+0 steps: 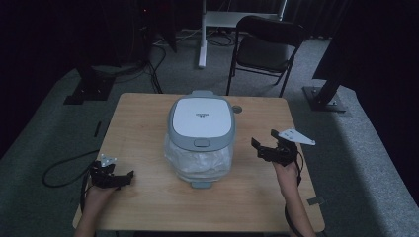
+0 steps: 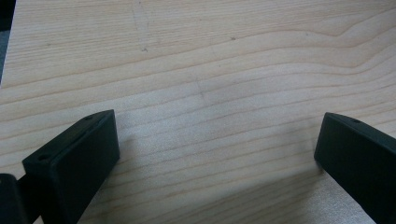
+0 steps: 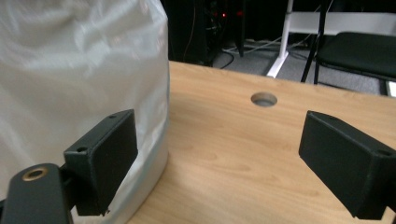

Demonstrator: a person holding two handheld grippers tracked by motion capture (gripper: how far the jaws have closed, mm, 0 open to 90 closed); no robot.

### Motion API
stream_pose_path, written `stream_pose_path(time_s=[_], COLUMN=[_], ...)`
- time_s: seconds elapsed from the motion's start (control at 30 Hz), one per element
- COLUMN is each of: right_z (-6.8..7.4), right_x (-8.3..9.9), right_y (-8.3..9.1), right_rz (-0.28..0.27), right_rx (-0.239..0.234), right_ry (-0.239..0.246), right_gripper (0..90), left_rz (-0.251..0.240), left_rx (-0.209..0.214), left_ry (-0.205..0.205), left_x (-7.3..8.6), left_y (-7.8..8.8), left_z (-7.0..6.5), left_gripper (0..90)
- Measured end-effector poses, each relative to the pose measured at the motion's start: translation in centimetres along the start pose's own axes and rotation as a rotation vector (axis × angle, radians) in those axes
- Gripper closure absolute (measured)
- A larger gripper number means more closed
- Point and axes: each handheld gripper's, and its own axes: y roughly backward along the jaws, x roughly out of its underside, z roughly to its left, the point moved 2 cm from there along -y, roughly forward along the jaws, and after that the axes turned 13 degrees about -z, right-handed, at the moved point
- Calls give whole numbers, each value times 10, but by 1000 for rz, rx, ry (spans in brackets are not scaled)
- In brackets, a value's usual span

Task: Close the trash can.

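Table [image 1: 148, 197]: bin [image 1: 201, 140] beside right fingers [image 3: 107, 158]

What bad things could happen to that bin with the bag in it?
1. The bag looks thin, and the right gripper is open right beside it, so a jaw might snag or tear it.
2. The bin is tall with a heavy-looking lid; a sideways push might tip it.
3. The left gripper is open over bare table, away from the bin, so it can't steady it yet.
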Motion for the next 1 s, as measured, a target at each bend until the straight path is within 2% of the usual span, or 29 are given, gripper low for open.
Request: stream_pose_path(time_s=[0.43, 0.67, 0.7, 0.83, 0.87, 1.0], right_z=[-27, -45, -50, -54, -60, -67], right_x=[35, 52, 57, 62, 70, 80], right_y=[10, 19, 21, 23, 26, 30], right_rz=[57, 85, 101, 105, 109, 123], right_rx=[90, 156, 177, 192, 233, 273], right_ry=[-4, -26, -30, -42, -60, -81], right_gripper=[110, 110, 109, 110, 109, 109], left_rz=[2, 2, 2, 2, 2, 2], left_rx=[0, 0, 0, 0, 0, 0], left_ry=[-1, -2, -2, -2, -2, -2], left_x=[0, 0, 0, 0, 0, 0], left_y=[0, 0, 0, 0, 0, 0], left_z=[0, 0, 0, 0, 0, 0], left_gripper=[7, 7, 7, 7, 7, 7])
